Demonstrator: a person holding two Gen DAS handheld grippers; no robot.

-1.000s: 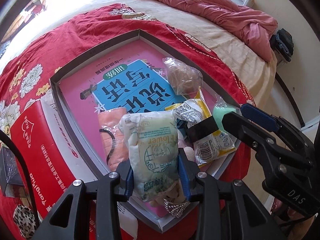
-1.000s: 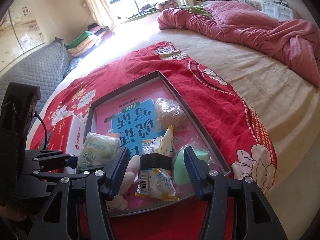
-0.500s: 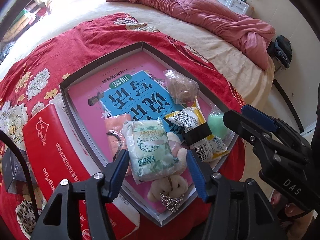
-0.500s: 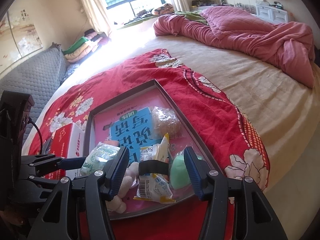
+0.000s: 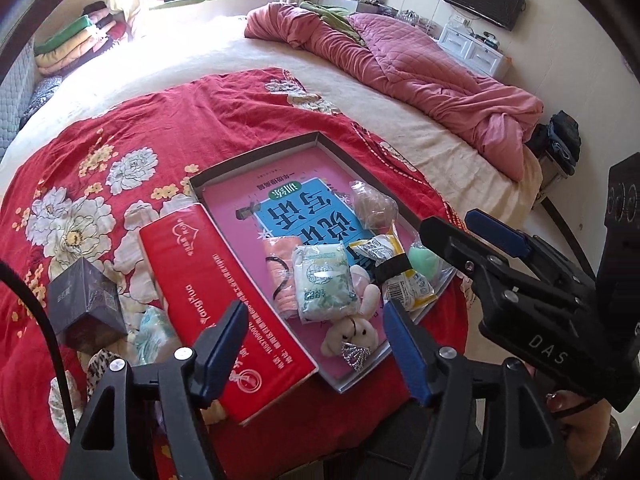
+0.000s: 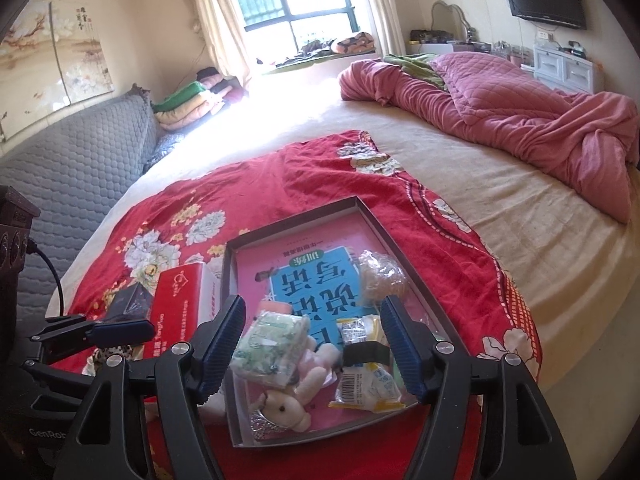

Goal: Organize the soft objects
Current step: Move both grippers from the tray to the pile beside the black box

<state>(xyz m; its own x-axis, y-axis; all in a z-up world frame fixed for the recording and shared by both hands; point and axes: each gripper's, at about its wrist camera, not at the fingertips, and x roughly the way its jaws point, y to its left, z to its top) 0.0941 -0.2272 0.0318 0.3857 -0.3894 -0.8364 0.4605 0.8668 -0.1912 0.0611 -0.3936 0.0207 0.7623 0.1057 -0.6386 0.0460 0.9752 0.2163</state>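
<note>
A shallow grey tray lies on the red flowered cloth, lined with a pink and blue book. In it lie a pale green tissue pack, a plush bunny, a yellow-white snack packet, a green ball and a bagged brown bun. My left gripper is open and empty, above the tray's near edge. My right gripper is open and empty over the tray; it also shows in the left wrist view.
A red tissue box lies left of the tray. A dark cube box and small packets sit further left. A pink quilt is bunched at the bed's far side.
My left gripper opened and let go of the green tissue pack, which now lies in the tray. Both grippers pulled back and up from the tray.
</note>
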